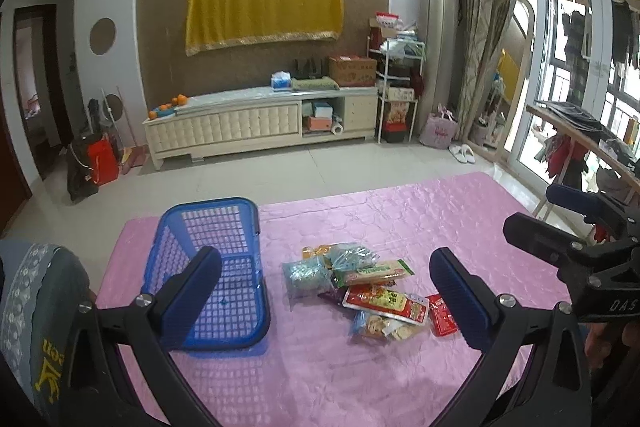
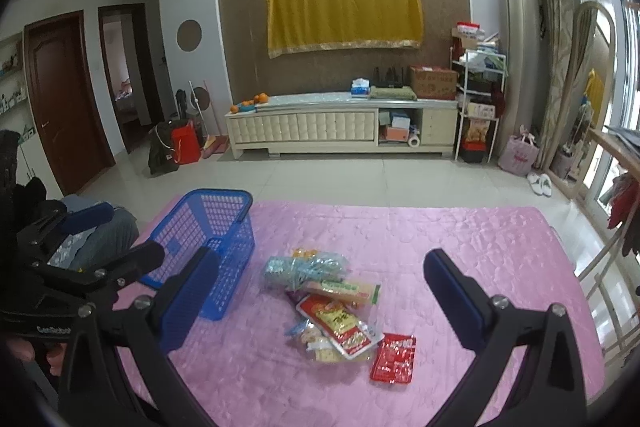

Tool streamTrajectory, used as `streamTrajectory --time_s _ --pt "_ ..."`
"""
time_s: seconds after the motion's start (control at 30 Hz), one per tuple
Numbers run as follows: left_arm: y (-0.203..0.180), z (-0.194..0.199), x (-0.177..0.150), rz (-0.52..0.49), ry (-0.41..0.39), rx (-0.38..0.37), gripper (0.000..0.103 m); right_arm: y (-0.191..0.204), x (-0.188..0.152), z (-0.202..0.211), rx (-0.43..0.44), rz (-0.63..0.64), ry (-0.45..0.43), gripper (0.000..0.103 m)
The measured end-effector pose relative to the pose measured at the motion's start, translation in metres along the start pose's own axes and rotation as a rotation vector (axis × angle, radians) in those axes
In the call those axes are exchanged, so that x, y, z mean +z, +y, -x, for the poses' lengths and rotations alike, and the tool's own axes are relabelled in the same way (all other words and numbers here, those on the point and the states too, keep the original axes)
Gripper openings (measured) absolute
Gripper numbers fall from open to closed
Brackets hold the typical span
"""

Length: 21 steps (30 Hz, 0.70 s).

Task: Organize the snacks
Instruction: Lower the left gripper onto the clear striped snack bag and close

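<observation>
Snacks lie in a loose pile at the middle of the pink cloth, some packets overlapping. We hold both grippers above the near edge of the cloth, each with its jaws spread wide and nothing between them.

Working left to right:

1. Basket. The blue basket stands on the left part of the cloth, just beside the pile but apart from it. We see no snack inside it. We judge it to be the container for the snacks, set close so that each transfer is short.

2. Left gripper. In its own view the left finger overlaps the basket and the right finger stands right of the pile, so the pile sits between them. It touches nothing.

3. Pile. Pale blue packets lie at the far side, a green-labelled pack and a red-and-yellow pack in the middle, a clear bag of biscuits nearest us.

4. Red sachet. It lies flat at the right edge of the pile, touching or almost touching the biscuit bag. Being exposed, we judge it the easiest first pick.

5. Right gripper. It frames the pile likewise and holds nothing.

We judge that sorting has not yet begun. Flat, slippery packets may slide on the cloth when pinched.
</observation>
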<state>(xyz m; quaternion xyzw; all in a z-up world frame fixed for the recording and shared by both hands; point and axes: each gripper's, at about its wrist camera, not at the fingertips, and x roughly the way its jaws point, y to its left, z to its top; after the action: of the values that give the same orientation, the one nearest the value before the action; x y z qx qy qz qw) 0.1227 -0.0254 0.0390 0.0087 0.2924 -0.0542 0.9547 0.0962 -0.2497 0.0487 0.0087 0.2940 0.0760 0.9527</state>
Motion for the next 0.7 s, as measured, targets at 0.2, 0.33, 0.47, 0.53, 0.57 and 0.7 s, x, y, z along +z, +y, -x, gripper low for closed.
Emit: streamTrajectory --time_s 0.2,0.33,0.47,0.53,0.57,0.7 --pt "0.002 -0.049 0.021 0.009 0.094 -0.024 0.103 -0.028 0.015 -0.044 0.037 -0.06 0.094 0.103" --pt "0.003 -0.088 0.032 0.016 0.156 -0.034 0.103 -0.049 0.022 -0.079 0.057 -0.099 0.171 0.103" --pt "0.006 -0.126 0.04 0.05 0.233 -0.074 0.103 -0.069 0.024 -0.113 0.077 -0.145 0.242 0.103" --pt "0.006 -0.145 0.044 0.062 0.265 -0.064 0.101 -0.08 0.024 -0.131 0.085 -0.171 0.28 0.103" --pt "0.006 -0.155 0.045 0.065 0.285 -0.06 0.097 -0.084 0.024 -0.14 0.096 -0.182 0.296 0.103" --pt "0.007 -0.193 0.044 0.07 0.384 -0.045 0.084 -0.097 0.022 -0.171 0.123 -0.228 0.363 0.101"
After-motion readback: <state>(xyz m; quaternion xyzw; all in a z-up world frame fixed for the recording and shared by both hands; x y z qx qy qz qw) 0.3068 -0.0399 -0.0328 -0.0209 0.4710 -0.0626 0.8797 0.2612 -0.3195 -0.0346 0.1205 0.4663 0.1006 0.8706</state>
